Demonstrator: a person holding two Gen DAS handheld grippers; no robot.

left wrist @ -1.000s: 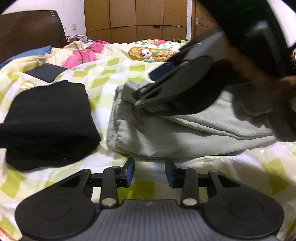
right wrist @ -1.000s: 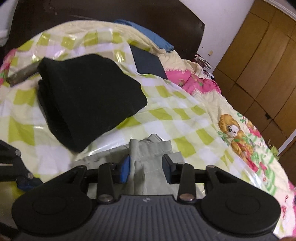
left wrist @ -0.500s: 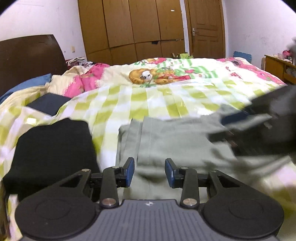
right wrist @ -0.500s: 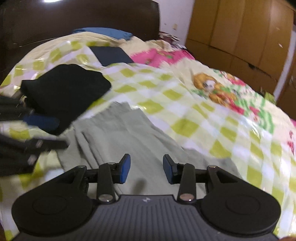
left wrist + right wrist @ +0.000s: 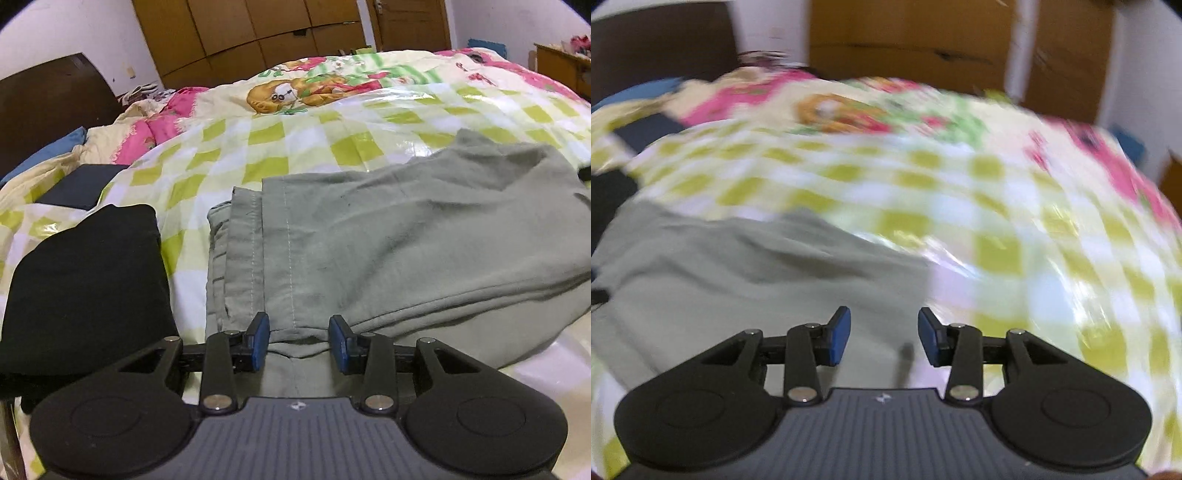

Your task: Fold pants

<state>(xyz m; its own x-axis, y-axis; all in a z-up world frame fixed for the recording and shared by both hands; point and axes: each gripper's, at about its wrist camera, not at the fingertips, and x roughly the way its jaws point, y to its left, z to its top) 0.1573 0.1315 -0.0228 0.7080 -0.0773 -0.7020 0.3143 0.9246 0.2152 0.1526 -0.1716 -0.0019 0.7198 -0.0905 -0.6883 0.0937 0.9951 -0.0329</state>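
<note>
Home bedroom, quilted bed (image 5: 369, 122), dark headboard (image 5: 44, 107), wooden wardrobe (image 5: 258, 33)

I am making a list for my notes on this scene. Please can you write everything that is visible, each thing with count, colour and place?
pants: one, grey-green, folded, on the bed in front of both grippers
folded black garment: one, left of the pants
dark navy folded item: one, behind the black garment
checked bedcover: one, green and white
cartoon quilt: one, pink and cream, far side
blue pillow: one, by the headboard
headboard: one, dark brown
wardrobe: one, brown wood
left gripper: jaws open, over the pants hem
right gripper: jaws opening, nothing between them
</note>
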